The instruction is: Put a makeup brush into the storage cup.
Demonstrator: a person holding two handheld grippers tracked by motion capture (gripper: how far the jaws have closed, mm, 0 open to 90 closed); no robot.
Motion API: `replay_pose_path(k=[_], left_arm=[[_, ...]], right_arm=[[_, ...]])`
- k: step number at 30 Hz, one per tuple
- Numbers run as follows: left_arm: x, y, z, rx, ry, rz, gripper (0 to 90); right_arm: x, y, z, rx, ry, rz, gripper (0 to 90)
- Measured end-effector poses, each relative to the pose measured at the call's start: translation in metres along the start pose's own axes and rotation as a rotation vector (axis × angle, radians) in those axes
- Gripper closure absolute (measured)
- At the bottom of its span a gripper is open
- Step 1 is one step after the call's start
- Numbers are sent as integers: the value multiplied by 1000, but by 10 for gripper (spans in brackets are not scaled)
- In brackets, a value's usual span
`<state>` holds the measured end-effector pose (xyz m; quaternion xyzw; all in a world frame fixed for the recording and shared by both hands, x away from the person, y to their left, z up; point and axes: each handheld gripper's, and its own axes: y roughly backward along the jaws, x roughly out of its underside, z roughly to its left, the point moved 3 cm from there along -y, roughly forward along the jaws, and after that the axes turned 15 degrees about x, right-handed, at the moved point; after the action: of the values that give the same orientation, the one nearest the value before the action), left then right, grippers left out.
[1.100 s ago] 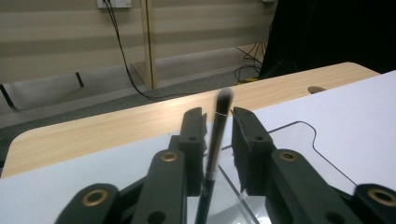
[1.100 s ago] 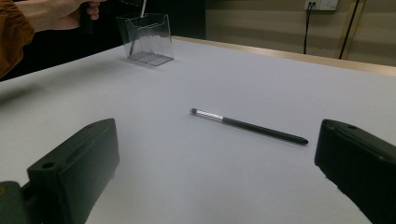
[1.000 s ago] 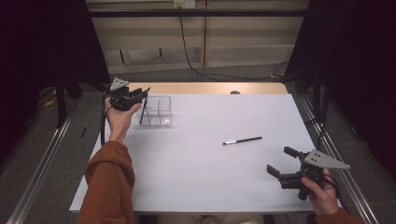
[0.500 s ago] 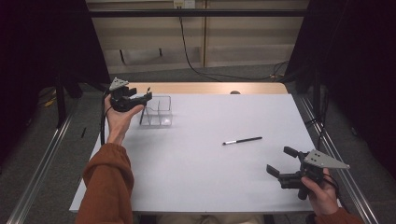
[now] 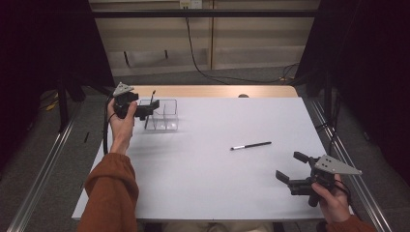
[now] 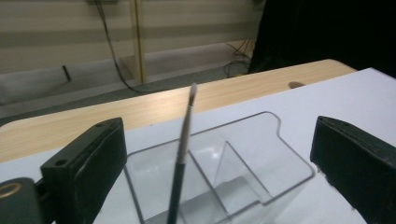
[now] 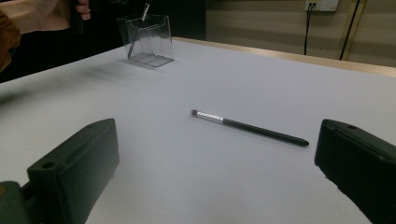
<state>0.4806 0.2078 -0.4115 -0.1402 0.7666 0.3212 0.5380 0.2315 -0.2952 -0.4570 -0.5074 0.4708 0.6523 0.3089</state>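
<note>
The left claw (image 5: 153, 107) hangs over the near-left edge of a clear plastic organiser box with inner dividers (image 5: 167, 116), which stands toward the far left of the white-topped counter (image 5: 212, 179). Its two black jaws have just been opening and now stand wide apart, with a thin dark-handled makeup brush with a pale tip (image 6: 183, 149) rising between them but touching neither. That brush stands in the left compartment of the box, leaning slightly, bristle tip up above the rim; in the high view it shows as a slim dark line (image 5: 150, 104) poking above the box. A second slim black makeup brush with a silver ferrule (image 5: 251, 145) lies flat on the bare counter, well apart from the box and right of centre, its bristle end pointing left. The right claw (image 5: 296, 168) is held low near the counter's near-right corner, jaws spread wide with nothing between them; in its own view the lying brush (image 7: 250, 128) rests ahead, crosswise between the two jaws, not touched.
</note>
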Motion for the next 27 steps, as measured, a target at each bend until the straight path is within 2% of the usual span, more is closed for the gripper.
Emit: replay_pose_path(k=[5,12,18,21,23,26,27], left_arm=[[3,1,-7,-3,-6,-3,36],[8,9,-18,17,-26,-24,32],[15,18,-27,19,-64,-10,30],[18,22,-33,11,-62,1,32],[20,24,-36,47,-46,-6,30],[21,30,-40,34,-61,-4,34],[22,33,-41,36,-52,-13,35]], right_arm=[[0,0,0,1,-3,-3,0],[0,1,0,3,1,-3,0],[0,1,0,1,2,-3,0],[-1,1,0,1,1,-4,0],[-1,1,1,2,1,-4,0],[-1,0,0,2,4,-4,0],[-1,0,0,1,4,-4,0]])
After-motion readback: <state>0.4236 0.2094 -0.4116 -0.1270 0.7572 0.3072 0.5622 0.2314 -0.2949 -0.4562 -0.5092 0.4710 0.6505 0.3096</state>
